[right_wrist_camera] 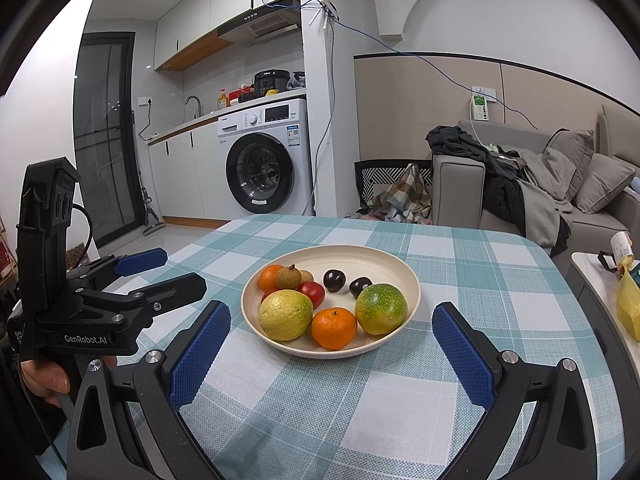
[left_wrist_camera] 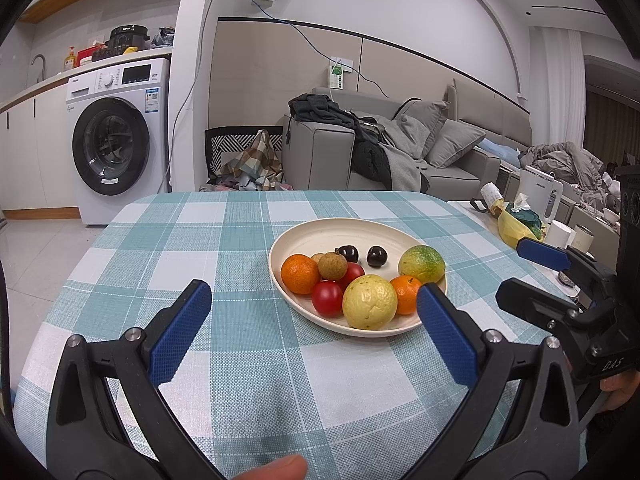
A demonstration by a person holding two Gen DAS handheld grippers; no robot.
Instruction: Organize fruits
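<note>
A cream plate (left_wrist_camera: 320,236) (right_wrist_camera: 384,264) sits on the checked tablecloth and holds fruit: two oranges (left_wrist_camera: 299,274) (right_wrist_camera: 334,328), a yellow-green round fruit (left_wrist_camera: 370,302) (right_wrist_camera: 285,315), a green-orange one (left_wrist_camera: 421,264) (right_wrist_camera: 381,309), red tomatoes (left_wrist_camera: 327,298) (right_wrist_camera: 312,293), a brown longan (left_wrist_camera: 332,266) (right_wrist_camera: 288,277) and two dark cherries (left_wrist_camera: 377,256) (right_wrist_camera: 334,280). My left gripper (left_wrist_camera: 314,328) is open and empty, just short of the plate's near left side. My right gripper (right_wrist_camera: 332,356) is open and empty, in front of the plate.
The other gripper shows at each view's edge: the right gripper (left_wrist_camera: 560,276) and the left gripper (right_wrist_camera: 152,276). A side table (left_wrist_camera: 480,210) at the right holds a white kettle (left_wrist_camera: 540,194), cups and a yellow bag. A washing machine (right_wrist_camera: 264,160) and sofa (right_wrist_camera: 520,184) stand beyond the table.
</note>
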